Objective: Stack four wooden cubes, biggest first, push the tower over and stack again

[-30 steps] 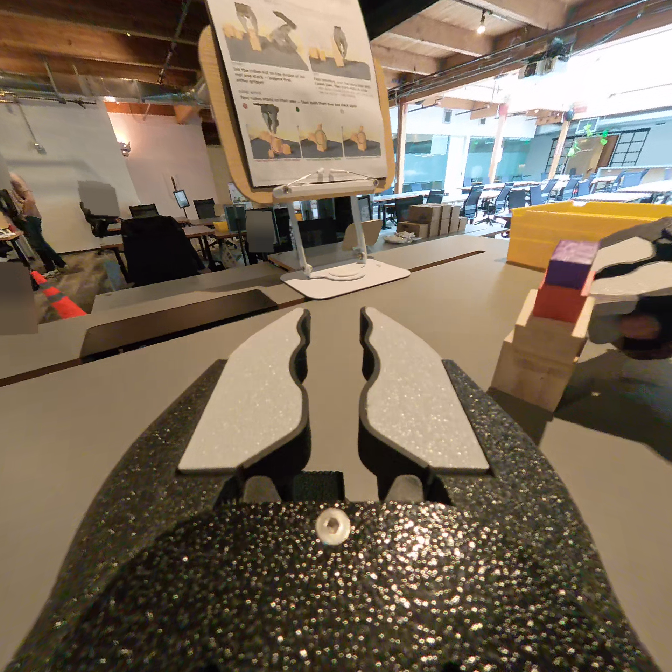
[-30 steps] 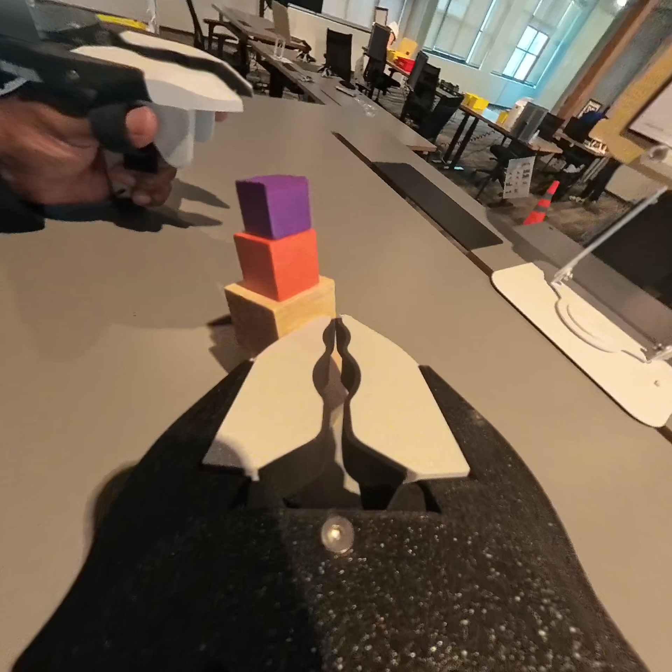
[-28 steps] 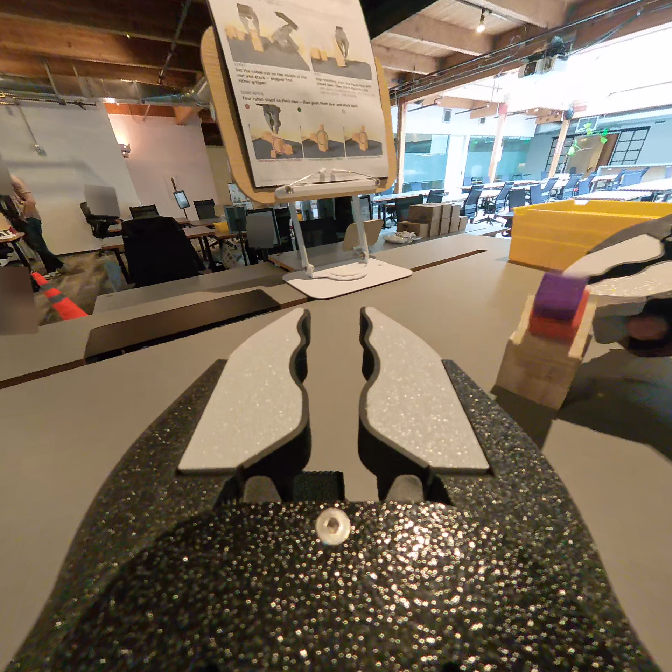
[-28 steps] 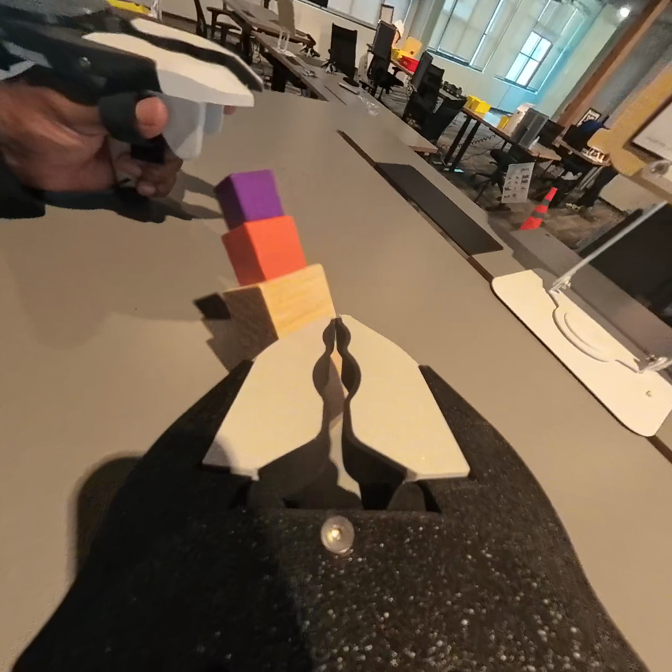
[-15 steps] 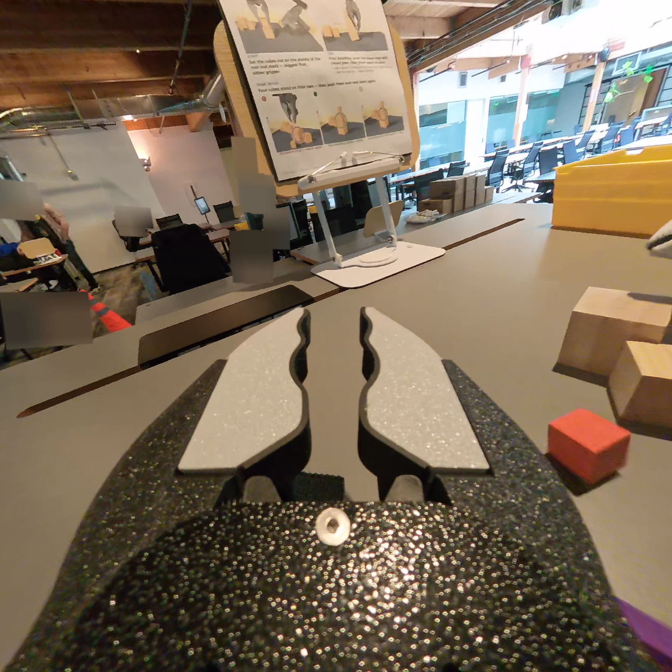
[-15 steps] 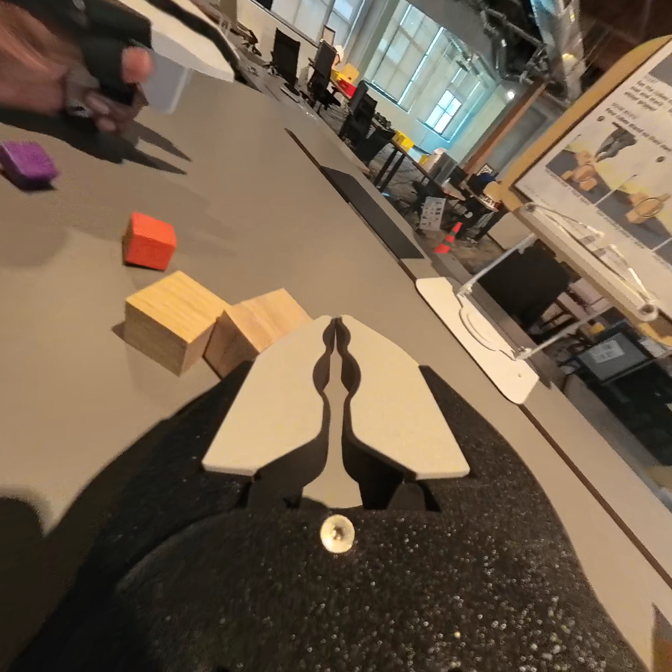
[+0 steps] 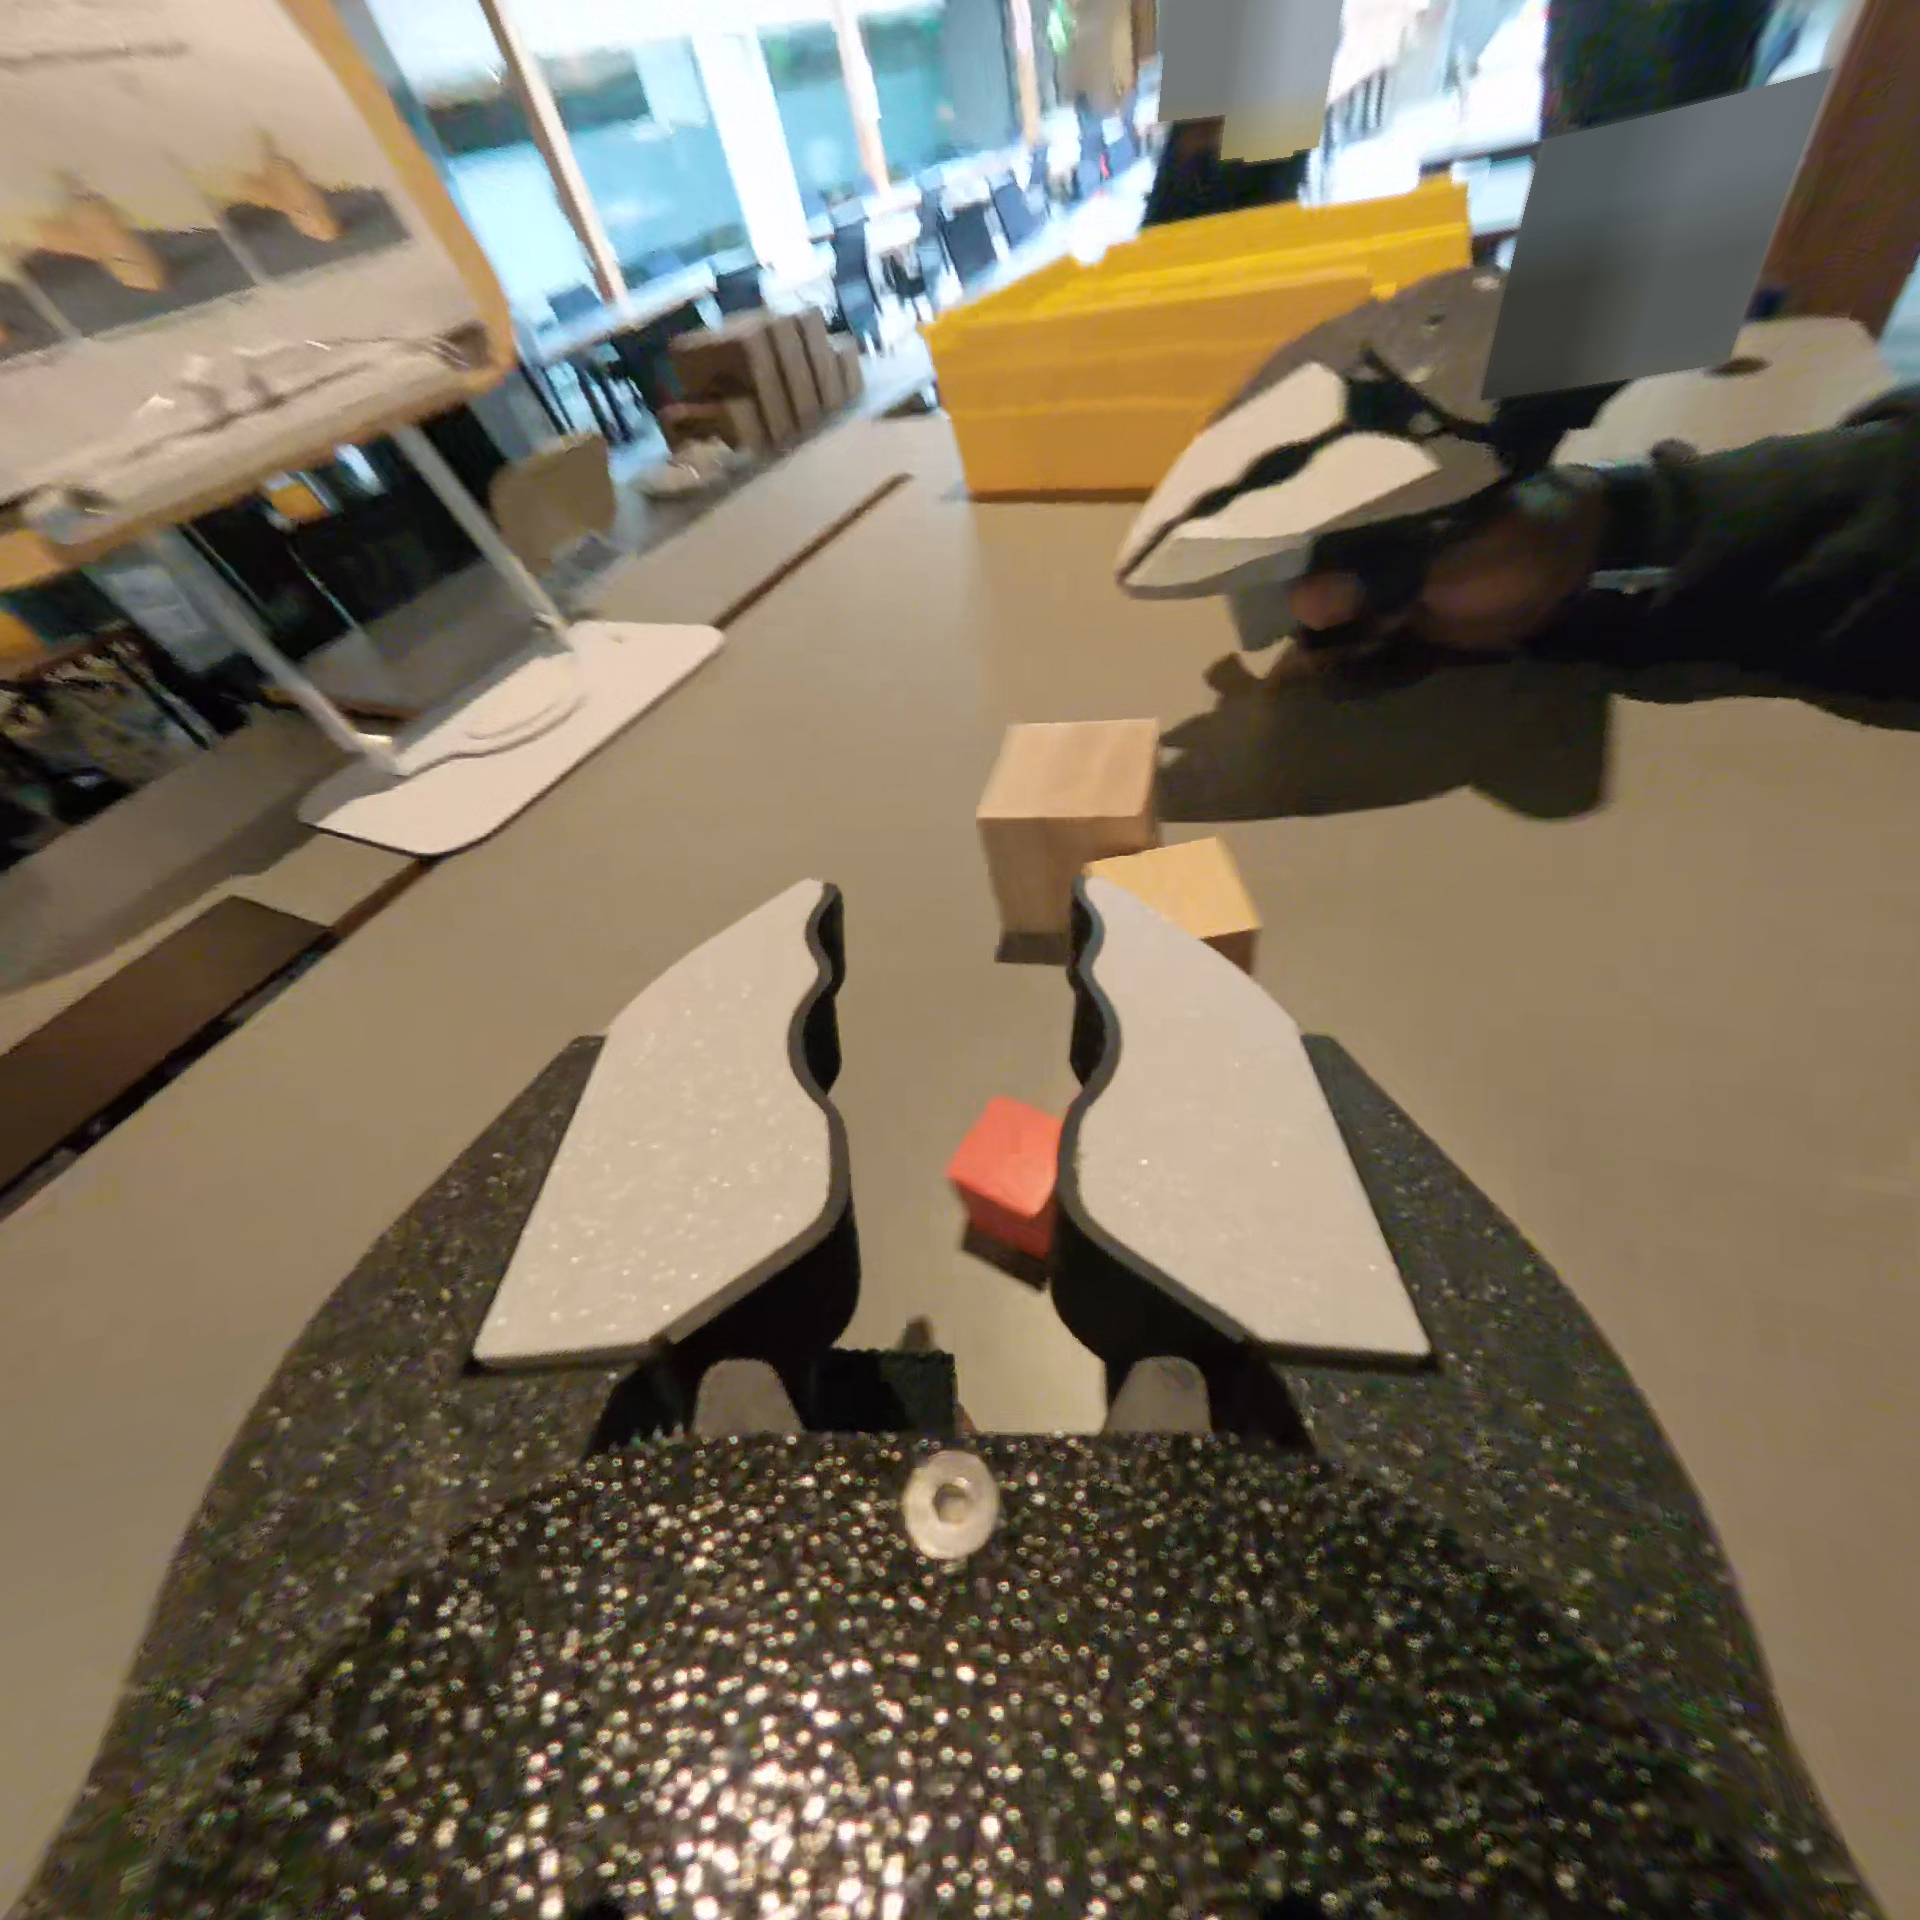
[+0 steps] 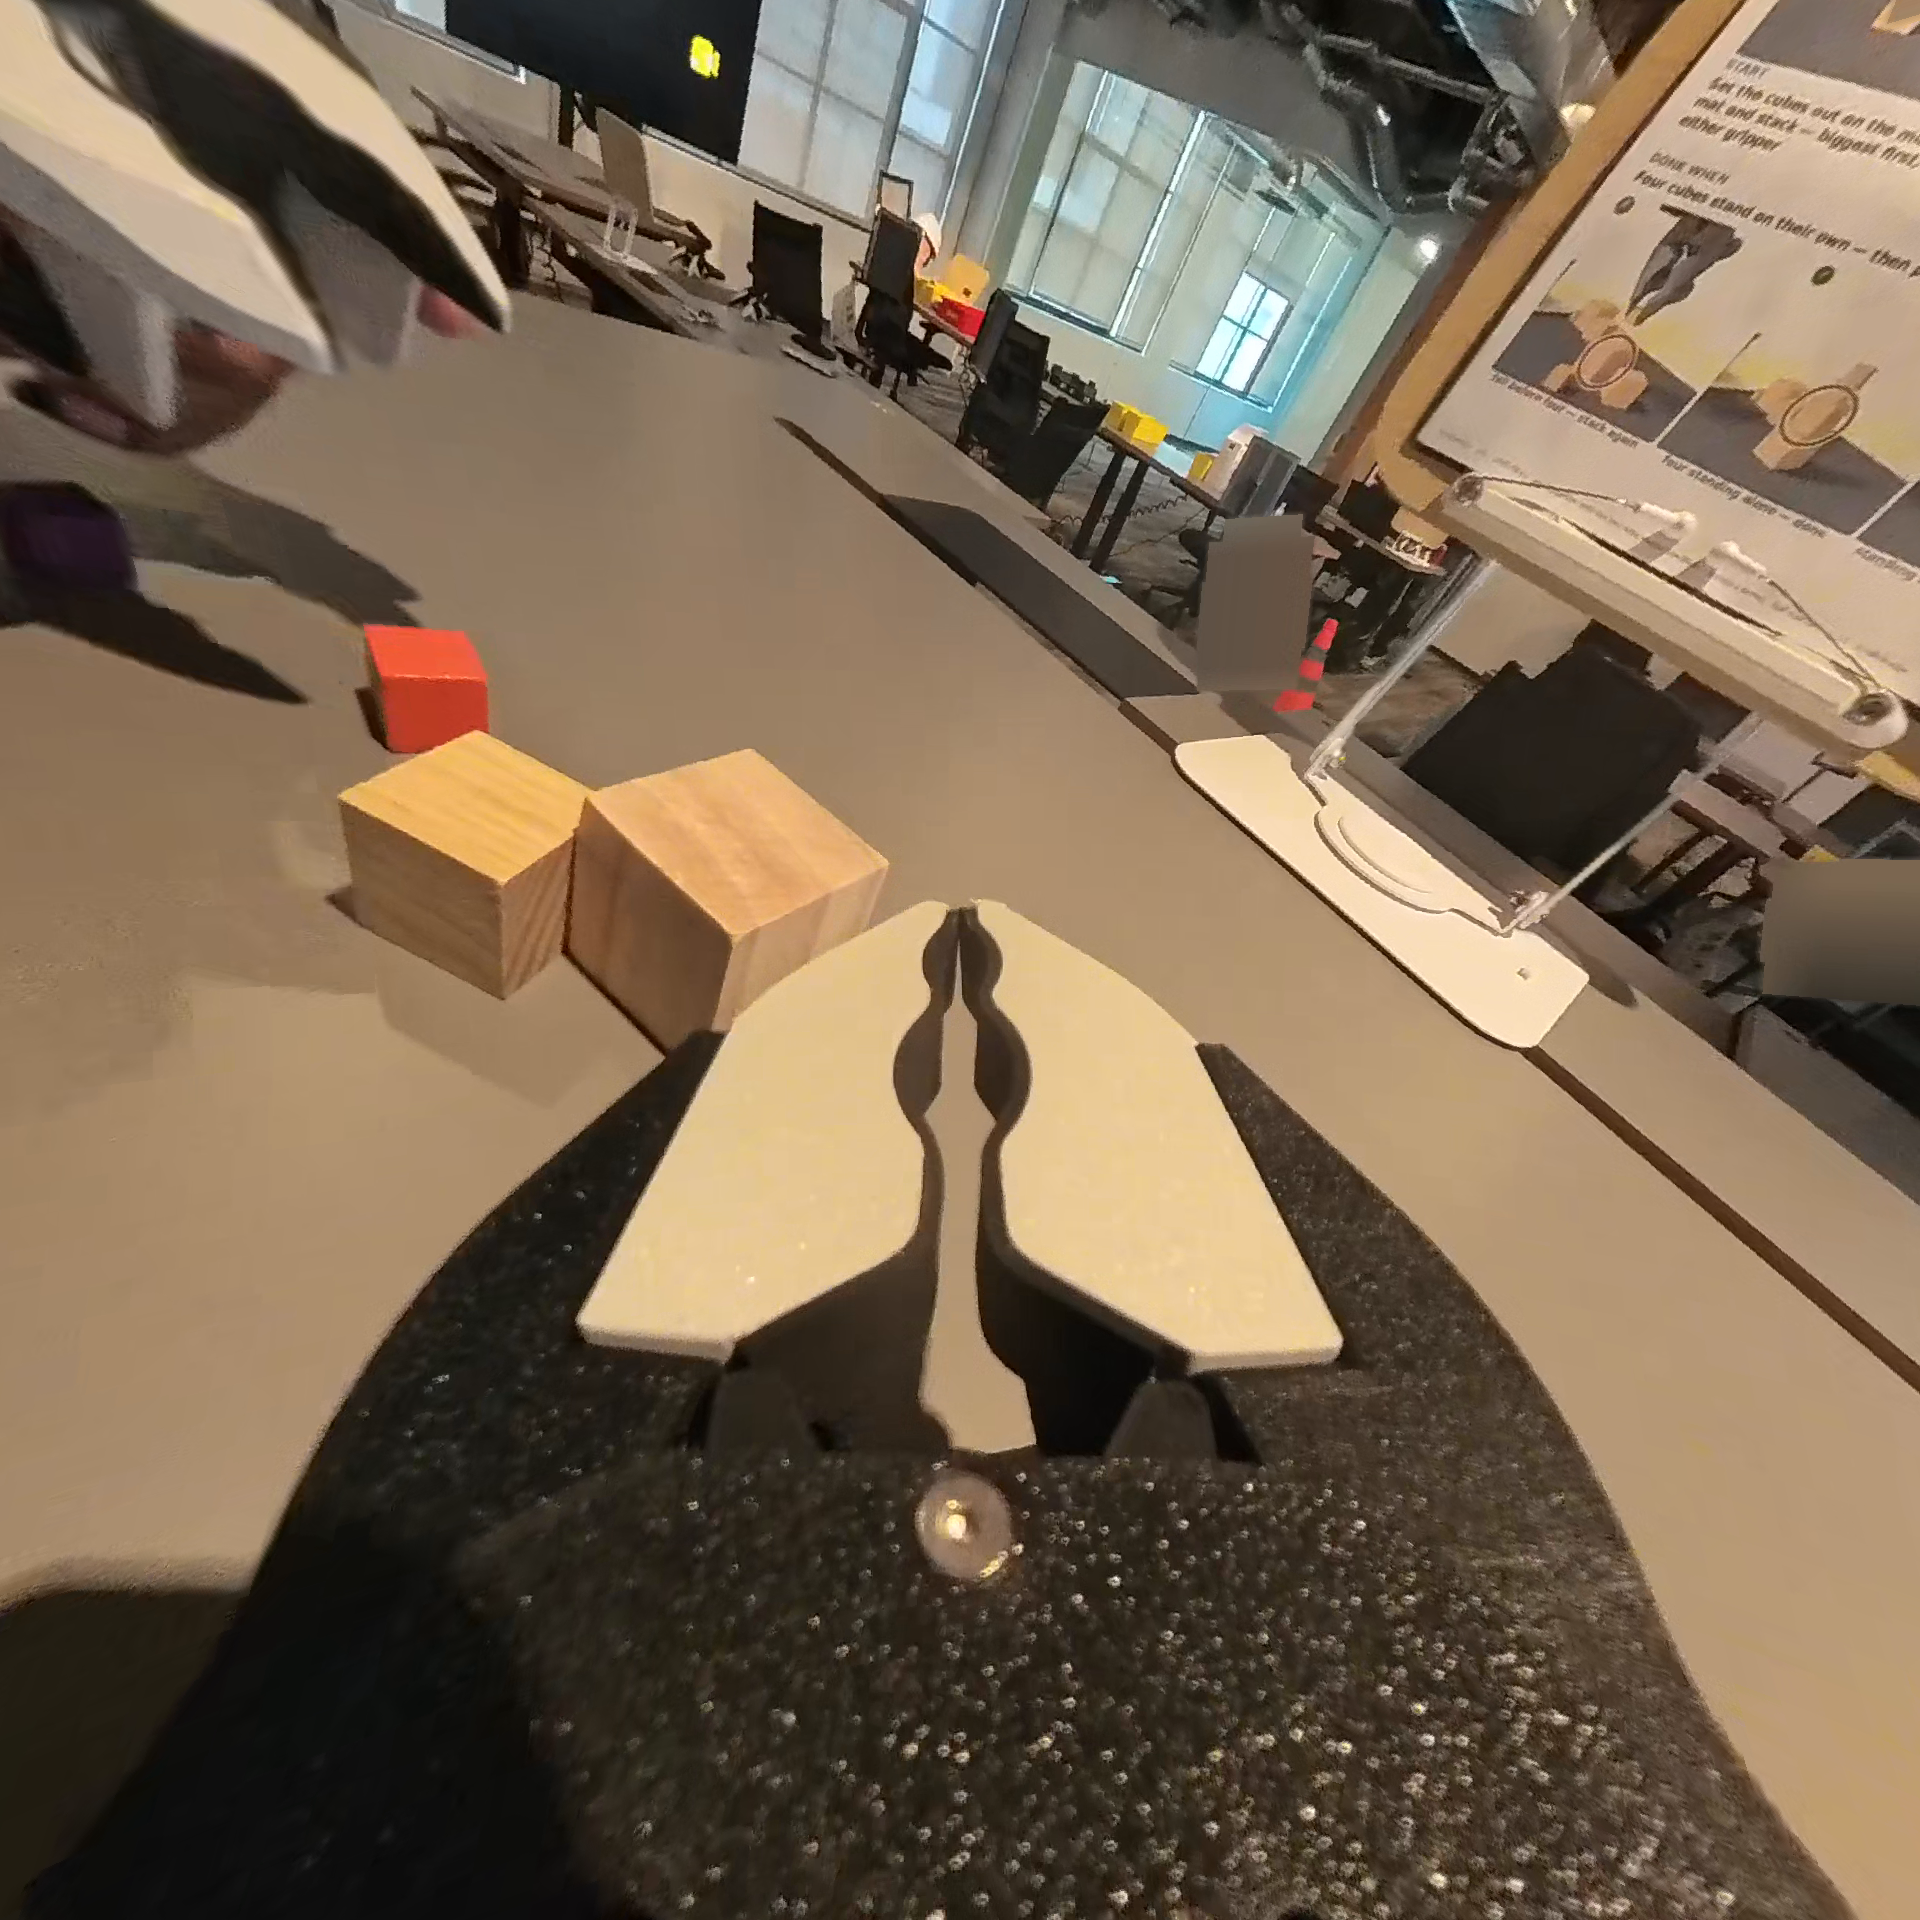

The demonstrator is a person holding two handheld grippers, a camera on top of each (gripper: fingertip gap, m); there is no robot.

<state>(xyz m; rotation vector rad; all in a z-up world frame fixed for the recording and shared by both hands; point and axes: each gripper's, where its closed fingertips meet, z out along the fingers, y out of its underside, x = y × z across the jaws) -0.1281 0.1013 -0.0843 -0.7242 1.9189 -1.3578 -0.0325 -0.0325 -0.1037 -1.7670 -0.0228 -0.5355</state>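
Four cubes lie scattered on the grey table (image 8: 644,540). The large wooden cube (image 8: 717,883) touches the medium wooden cube (image 8: 457,852). Beyond them lie the red cube (image 8: 426,686) and, in shadow at the far left, the purple cube (image 8: 62,540). My right gripper (image 8: 958,914) is shut and empty, just right of the large cube. My left gripper (image 7: 956,904) is open and empty above the table. The red cube (image 7: 1008,1164) shows through its gap, with the large cube (image 7: 1070,800) and medium cube (image 7: 1184,894) ahead. The right gripper (image 7: 1143,551) hovers beyond them.
A document stand with a white base (image 7: 520,696) stands at the table's far side; it also shows in the right wrist view (image 8: 1382,873). Yellow bins (image 7: 1143,395) sit at the table's far end. A dark slot (image 8: 1039,582) runs along the table. The tips of one gripper are about 15 centimetres away from the tips of the other.
The tower has fallen and the cubes lie scattered. My left gripper has swung right over the red cube and opened wider. My right gripper has pulled back, still shut.
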